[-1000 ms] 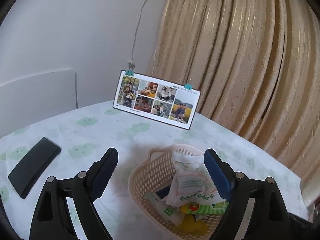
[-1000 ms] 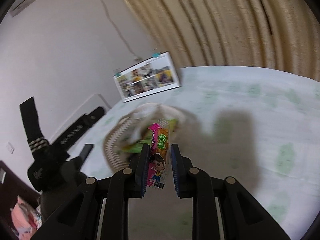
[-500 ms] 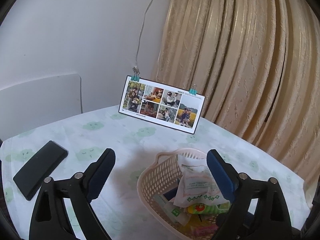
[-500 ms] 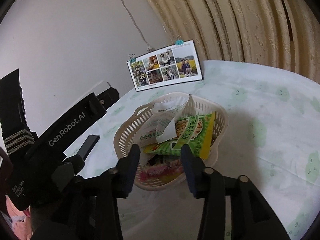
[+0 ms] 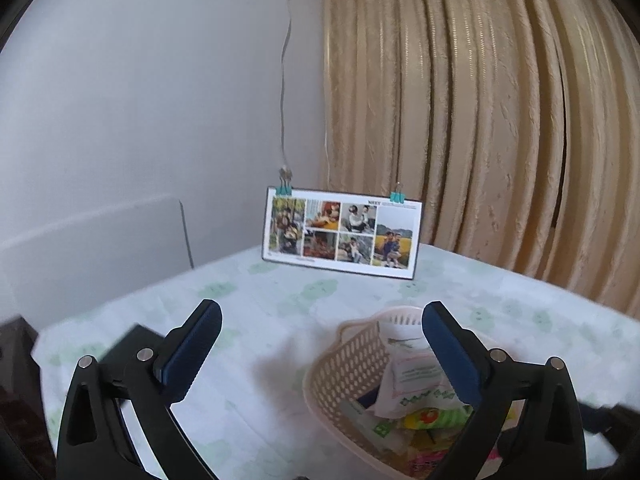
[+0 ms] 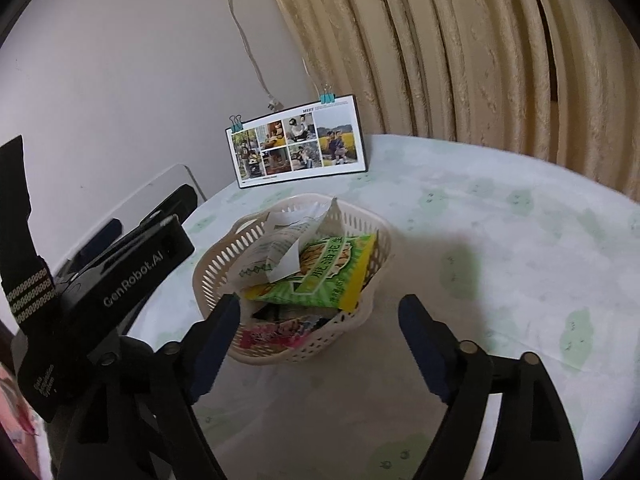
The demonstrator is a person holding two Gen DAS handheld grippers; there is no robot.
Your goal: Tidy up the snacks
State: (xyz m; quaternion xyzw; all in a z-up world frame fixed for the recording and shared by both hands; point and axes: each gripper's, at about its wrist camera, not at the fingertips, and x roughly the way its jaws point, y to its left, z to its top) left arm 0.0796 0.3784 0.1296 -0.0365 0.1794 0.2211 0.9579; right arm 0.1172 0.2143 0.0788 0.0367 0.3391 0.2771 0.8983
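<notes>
Perforated beige plastic basket [image 6: 378, 236] holding crinkly foil snack packs [image 6: 324, 272]; left gripper [image 5: 320, 316] and right gripper [image 6: 318, 306] both spread wide, empty, above cloth-covered table [image 6: 500, 240].

A white tablecloth printed with pale green shapes [image 6: 500, 216] covers the table. At its far edge stands a rectangular photo collage card [image 5: 342, 233], upright, with a teal binder clip [image 5: 285, 189] at each top corner. A thin white cord [image 5: 285, 60] hangs down the plain white wall [image 5: 140, 100] above it. Beige ribbed curtains [image 5: 480, 120] hang just to the card's right.
</notes>
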